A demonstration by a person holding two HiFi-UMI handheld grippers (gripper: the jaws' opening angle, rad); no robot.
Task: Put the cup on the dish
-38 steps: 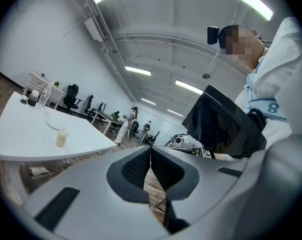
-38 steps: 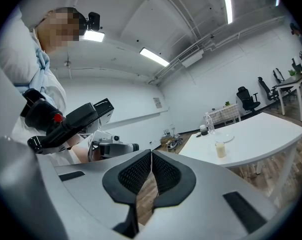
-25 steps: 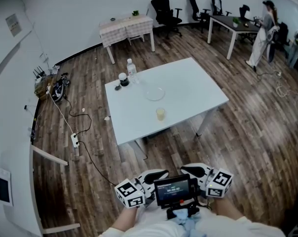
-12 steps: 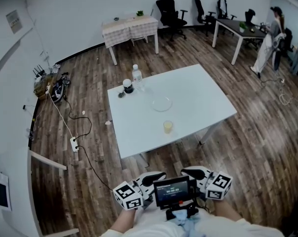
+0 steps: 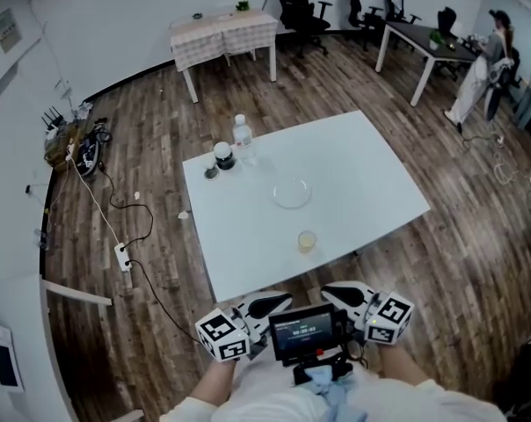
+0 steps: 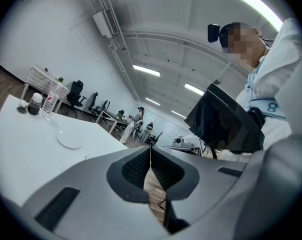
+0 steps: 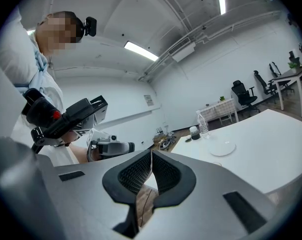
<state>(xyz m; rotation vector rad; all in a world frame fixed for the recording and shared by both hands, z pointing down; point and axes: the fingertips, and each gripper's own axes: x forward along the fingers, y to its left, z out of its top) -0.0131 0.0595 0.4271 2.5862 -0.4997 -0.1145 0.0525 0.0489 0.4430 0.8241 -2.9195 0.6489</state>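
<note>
On the bench [image 5: 371, 174] ahead, cup [image 5: 307, 241] stands apart from dish [image 5: 292, 192], nearer you | step: approach | your left hand-held gripper [image 5: 267, 306] and right hand-held gripper [image 5: 345, 295] are pressed together, empty | next: spread one around cup

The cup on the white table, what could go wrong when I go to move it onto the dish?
The cup stands near the front edge of the table, so a clumsy approach could knock it off. The left gripper and right gripper are both shut and empty; either must open first or it will likely shove the cup. The dish is pale against the white top, so the cup might land on its rim and tip.
</note>
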